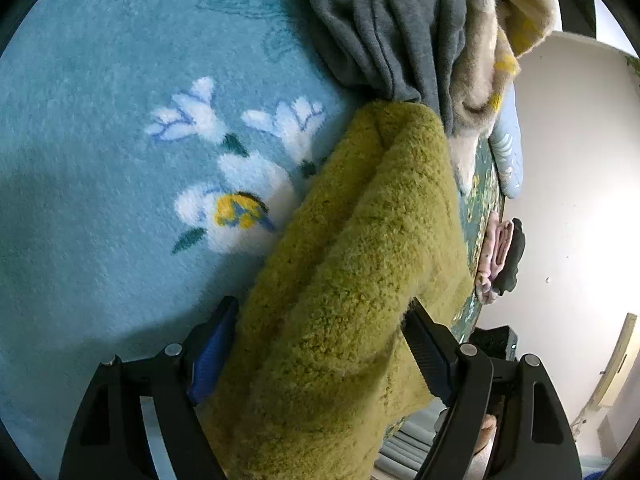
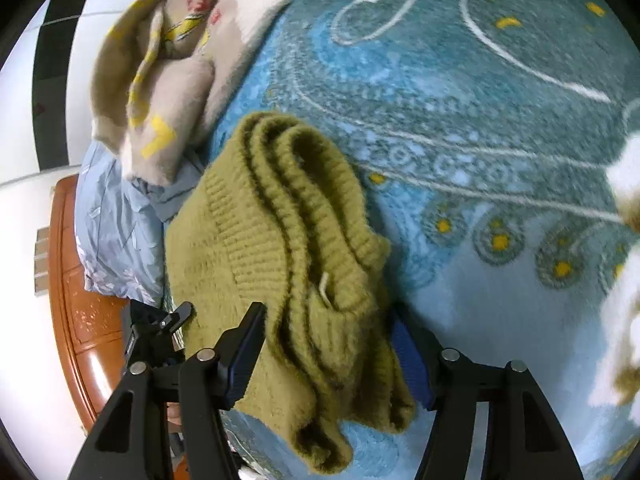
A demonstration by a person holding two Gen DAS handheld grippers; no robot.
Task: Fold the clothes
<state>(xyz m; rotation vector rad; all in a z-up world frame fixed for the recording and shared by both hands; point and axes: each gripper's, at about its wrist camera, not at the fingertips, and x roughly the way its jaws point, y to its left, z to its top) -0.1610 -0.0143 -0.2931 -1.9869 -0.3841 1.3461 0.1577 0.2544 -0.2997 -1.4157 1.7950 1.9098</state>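
Left wrist view: my left tongs (image 1: 320, 344) are wide apart with the green sweater (image 1: 352, 248) bunched between them, touching both pads. My right tongs (image 2: 328, 344) are apart too, around its ribbed folded end. I think I am in the middle of folding it. It lies on the blue blanket (image 1: 100, 160) on a bed. Next I would pinch the thick wool and lay it flat. A grey top (image 1: 384, 32) and a tan sweater (image 2: 172, 80) wait nearby. A white wall (image 1: 568, 160) is beyond.
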